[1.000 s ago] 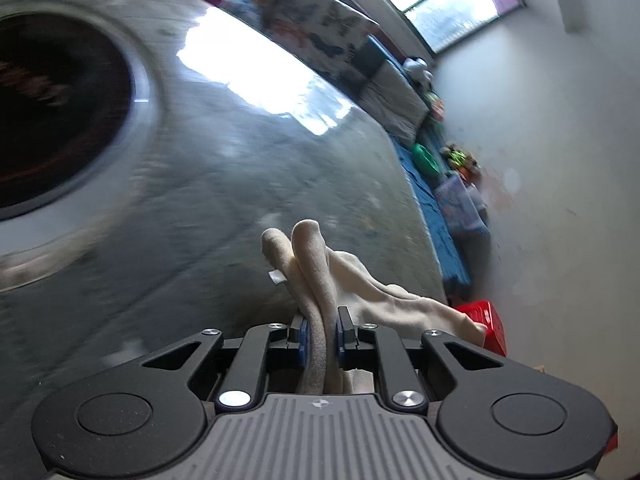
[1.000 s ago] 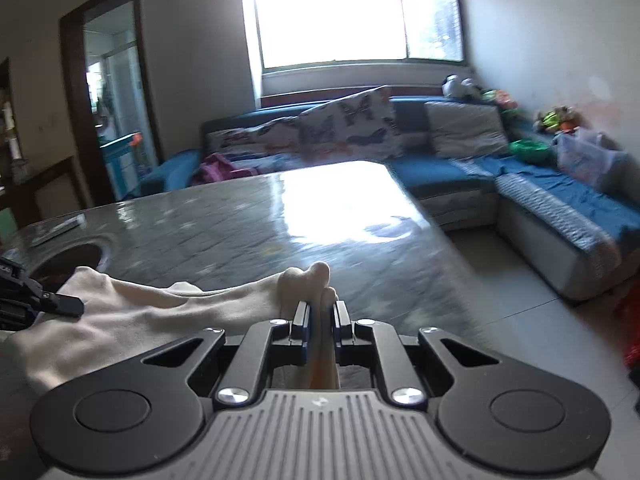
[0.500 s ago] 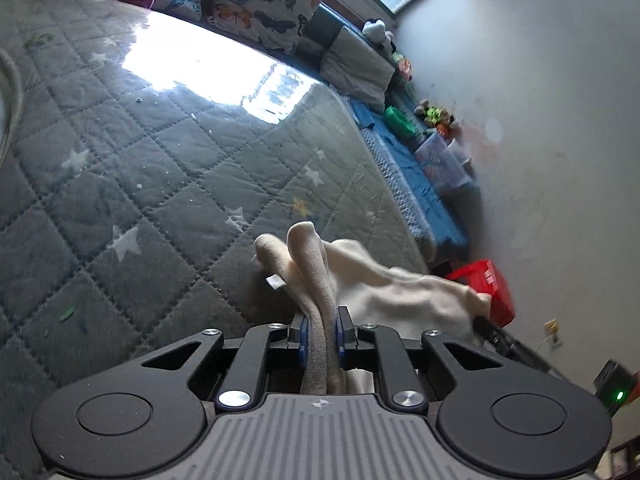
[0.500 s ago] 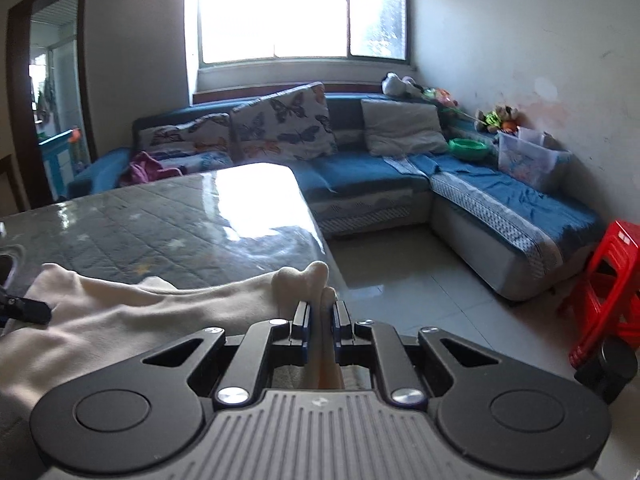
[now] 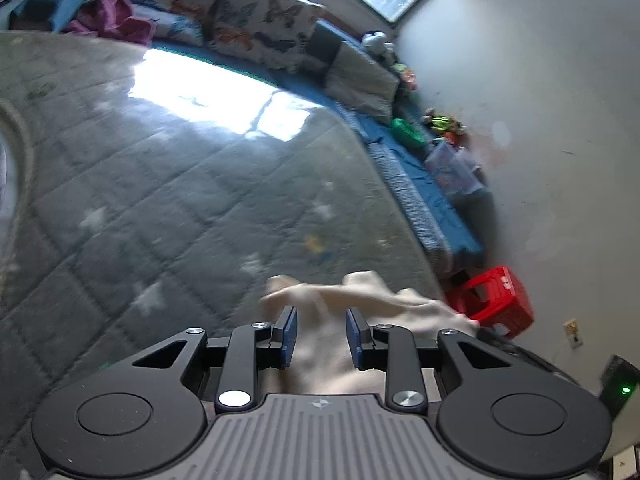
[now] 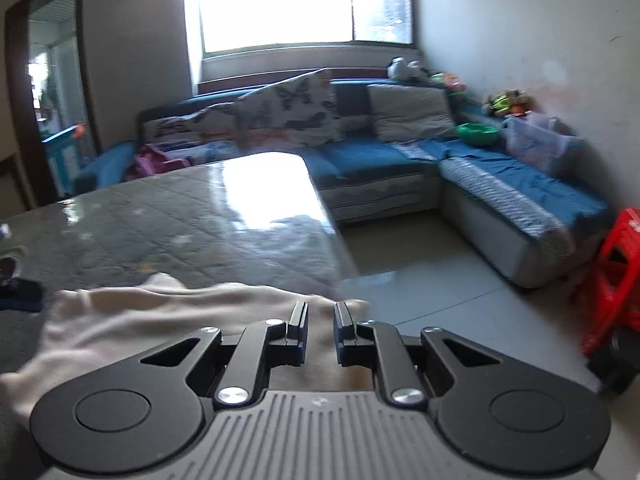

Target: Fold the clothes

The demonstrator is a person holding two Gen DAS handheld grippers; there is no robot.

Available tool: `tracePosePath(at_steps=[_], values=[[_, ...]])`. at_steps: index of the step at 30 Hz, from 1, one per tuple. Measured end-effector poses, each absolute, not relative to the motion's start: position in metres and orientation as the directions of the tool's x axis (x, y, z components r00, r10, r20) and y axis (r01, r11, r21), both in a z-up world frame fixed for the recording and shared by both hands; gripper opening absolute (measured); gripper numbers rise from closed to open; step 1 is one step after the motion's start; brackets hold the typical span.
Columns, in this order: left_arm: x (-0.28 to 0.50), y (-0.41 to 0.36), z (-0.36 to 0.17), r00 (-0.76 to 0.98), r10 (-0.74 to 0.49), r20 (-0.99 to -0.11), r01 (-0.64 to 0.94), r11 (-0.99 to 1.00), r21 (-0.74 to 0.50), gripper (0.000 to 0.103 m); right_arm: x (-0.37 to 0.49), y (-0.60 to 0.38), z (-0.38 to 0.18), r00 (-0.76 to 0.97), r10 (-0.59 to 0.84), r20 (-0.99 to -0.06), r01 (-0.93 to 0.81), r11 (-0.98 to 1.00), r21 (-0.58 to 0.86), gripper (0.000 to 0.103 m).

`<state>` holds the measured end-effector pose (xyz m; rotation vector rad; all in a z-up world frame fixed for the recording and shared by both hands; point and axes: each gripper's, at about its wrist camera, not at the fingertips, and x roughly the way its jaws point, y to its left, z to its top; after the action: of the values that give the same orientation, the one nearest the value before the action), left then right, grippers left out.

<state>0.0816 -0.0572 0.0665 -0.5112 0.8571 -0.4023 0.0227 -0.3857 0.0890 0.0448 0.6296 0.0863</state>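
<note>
Low in both frames, the cream garment lies on the quilted bench as my left claw is opening off it; my right claw stands narrowly parted, cloth loose between; I should lift clear without dragging the fold

Bright window at upper centre of the right wrist view, glare washing out the panes. Blue L-shaped sofa below it, with butterfly-print cushions and a grey pillow. Grey quilted table top at left, reflecting the window. Pale tiled floor at centre right. Red plastic stool at right edge. Dark doorway at far left. Walls plain white.
</note>
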Motion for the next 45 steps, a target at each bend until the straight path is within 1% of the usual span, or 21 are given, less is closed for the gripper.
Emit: tracePosePath(at_steps=[2, 4, 7, 9, 10, 12, 18, 19, 21, 23, 32, 37, 41, 45], values=[[0.085, -0.069, 0.069, 0.574, -0.553, -0.604, 0.16, 0.799, -0.58, 0.028, 0.027, -0.38, 0.087, 0.797, 0.124, -0.591, -0.096, 0.992, 0.078, 0.013], [0.09, -0.083, 0.069, 0.555, -0.57, -0.606, 0.184, 0.795, -0.579, 0.027, 0.033, -0.374, 0.083, 0.79, 0.139, -0.597, -0.118, 0.99, 0.074, 0.017], [0.098, -0.104, 0.068, 0.529, -0.587, -0.613, 0.216, 0.792, -0.571, 0.027, 0.038, -0.365, 0.077, 0.778, 0.16, -0.607, -0.14, 0.987, 0.08, 0.018], [0.104, -0.115, 0.065, 0.515, -0.595, -0.617, 0.232, 0.79, -0.568, 0.027, 0.041, -0.361, 0.075, 0.775, 0.169, -0.608, -0.15, 0.985, 0.083, 0.023], [0.107, -0.121, 0.063, 0.508, -0.598, -0.619, 0.239, 0.789, -0.566, 0.027, 0.042, -0.358, 0.074, 0.776, 0.172, -0.607, -0.153, 0.985, 0.085, 0.027], [0.111, -0.13, 0.06, 0.499, -0.603, -0.622, 0.252, 0.788, -0.562, 0.028, 0.043, -0.355, 0.073, 0.777, 0.181, -0.603, -0.162, 0.983, 0.087, 0.028], [0.13, -0.146, 0.047, 0.486, -0.597, -0.638, 0.24, 0.793, -0.56, 0.028, 0.05, -0.344, 0.067, 0.773, 0.184, -0.607, -0.185, 0.981, 0.061, 0.032], [0.132, -0.146, 0.046, 0.485, -0.596, -0.64, 0.235, 0.794, -0.561, 0.028, 0.051, -0.343, 0.065, 0.773, 0.182, -0.607, -0.183, 0.981, 0.061, 0.034], [0.136, -0.148, 0.043, 0.481, -0.595, -0.644, 0.227, 0.794, -0.564, 0.028, 0.053, -0.341, 0.063, 0.773, 0.179, -0.609, -0.181, 0.982, 0.059, 0.036], [0.139, -0.149, 0.04, 0.479, -0.593, -0.647, 0.222, 0.795, -0.564, 0.029, 0.054, -0.341, 0.061, 0.772, 0.177, -0.611, -0.179, 0.982, 0.059, 0.04], [0.14, -0.151, 0.036, 0.48, -0.589, -0.65, 0.212, 0.797, -0.565, 0.029, 0.041, -0.341, 0.07, 0.784, 0.186, -0.592, -0.197, 0.979, 0.047, 0.041], [0.14, -0.153, 0.036, 0.484, -0.581, -0.654, 0.21, 0.803, -0.558, 0.029, 0.039, -0.336, 0.067, 0.779, 0.186, -0.599, -0.213, 0.977, 0.025, 0.042], [0.139, -0.154, 0.037, 0.487, -0.575, -0.658, 0.216, 0.809, -0.547, 0.029, 0.034, -0.336, 0.073, 0.794, 0.187, -0.578, -0.209, 0.977, 0.03, 0.042], [0.138, -0.156, 0.038, 0.496, -0.567, -0.658, 0.222, 0.815, -0.535, 0.029, 0.028, -0.336, 0.071, 0.785, 0.19, -0.589, -0.222, 0.975, 0.019, 0.043]])
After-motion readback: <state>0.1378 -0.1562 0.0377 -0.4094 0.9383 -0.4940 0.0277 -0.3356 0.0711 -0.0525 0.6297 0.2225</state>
